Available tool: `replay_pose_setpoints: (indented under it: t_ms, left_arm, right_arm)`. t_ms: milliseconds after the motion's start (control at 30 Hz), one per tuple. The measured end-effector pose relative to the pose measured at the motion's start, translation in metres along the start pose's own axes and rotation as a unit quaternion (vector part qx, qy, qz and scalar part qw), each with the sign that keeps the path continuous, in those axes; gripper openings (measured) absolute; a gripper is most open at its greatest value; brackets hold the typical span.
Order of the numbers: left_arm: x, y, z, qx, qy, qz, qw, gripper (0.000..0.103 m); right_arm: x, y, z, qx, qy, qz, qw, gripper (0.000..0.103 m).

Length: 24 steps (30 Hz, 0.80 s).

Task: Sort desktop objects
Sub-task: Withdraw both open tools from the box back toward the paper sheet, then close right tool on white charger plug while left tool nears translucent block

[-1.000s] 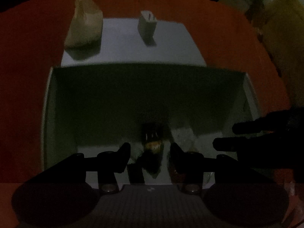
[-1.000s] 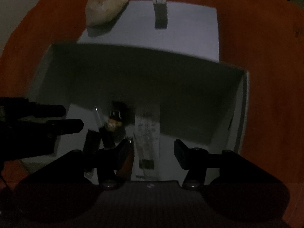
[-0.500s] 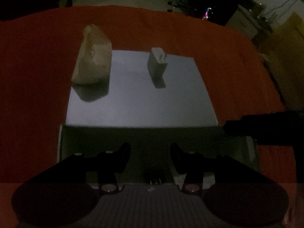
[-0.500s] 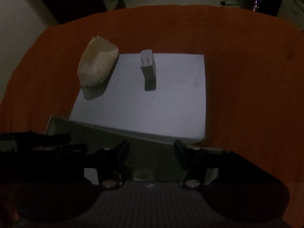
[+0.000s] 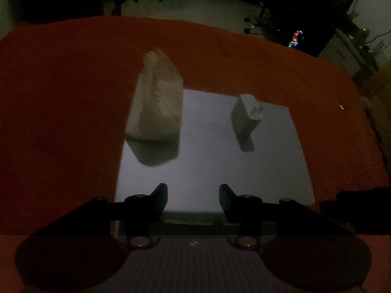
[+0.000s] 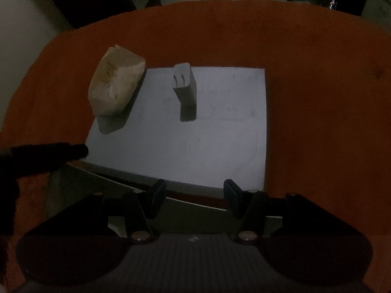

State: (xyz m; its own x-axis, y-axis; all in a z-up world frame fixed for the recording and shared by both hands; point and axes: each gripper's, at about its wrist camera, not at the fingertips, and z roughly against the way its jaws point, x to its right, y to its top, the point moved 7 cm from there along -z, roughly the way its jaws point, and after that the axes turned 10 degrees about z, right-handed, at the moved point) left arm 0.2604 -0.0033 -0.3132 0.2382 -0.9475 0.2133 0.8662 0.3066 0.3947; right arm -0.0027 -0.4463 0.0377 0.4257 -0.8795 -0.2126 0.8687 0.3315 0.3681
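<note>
Both grippers are open and hold nothing. The left gripper [image 5: 193, 201] hangs over the near edge of a white sheet [image 5: 215, 166] that lies on an orange table [image 5: 61, 109]. The right gripper [image 6: 194, 199] hangs over the same edge, with bare sheet showing between its fingers.

Ahead of the left gripper and to its left, a beige lump [image 5: 156, 102], like a stone or a crumpled bag, stands on the far left corner of the sheet and partly on the table. Ahead and a little to its right stands a small white plug [image 5: 246, 113], upright, well apart from the lump. Nothing lies between the grippers and these two things.

Directly under both grippers, the rim of a grey box [image 6: 195, 207] is visible; its inside is hidden by the fingers and the gripper bodies. The room is dark, so I cannot tell what the lump really is. The left gripper's dark fingers also enter the right view from the left.
</note>
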Motion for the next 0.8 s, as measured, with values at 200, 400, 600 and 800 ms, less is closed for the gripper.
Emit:
replay_pose_setpoints:
  t_ms: [200, 400, 600, 800]
  left_arm:
    - [-0.009, 0.024, -0.014, -0.001, -0.021, 0.029, 0.9994, 0.043]
    - [-0.024, 0.041, -0.037, -0.006, -0.017, 0.053, 0.9984, 0.043]
    - [-0.028, 0.062, -0.057, -0.002, -0.018, 0.072, 0.9973, 0.043]
    - [-0.020, 0.077, -0.075, -0.007, -0.048, 0.061, 0.9970, 0.056]
  right_arm:
    - [0.003, 0.026, -0.019, 0.010, 0.019, -0.015, 1.000, 0.065]
    - [-0.003, 0.054, -0.041, 0.015, 0.023, -0.010, 1.000, 0.076]
    - [0.000, 0.077, -0.066, 0.015, 0.003, -0.008, 1.000, 0.088]
    - [0.008, 0.095, -0.096, -0.014, 0.002, -0.035, 0.999, 0.090]
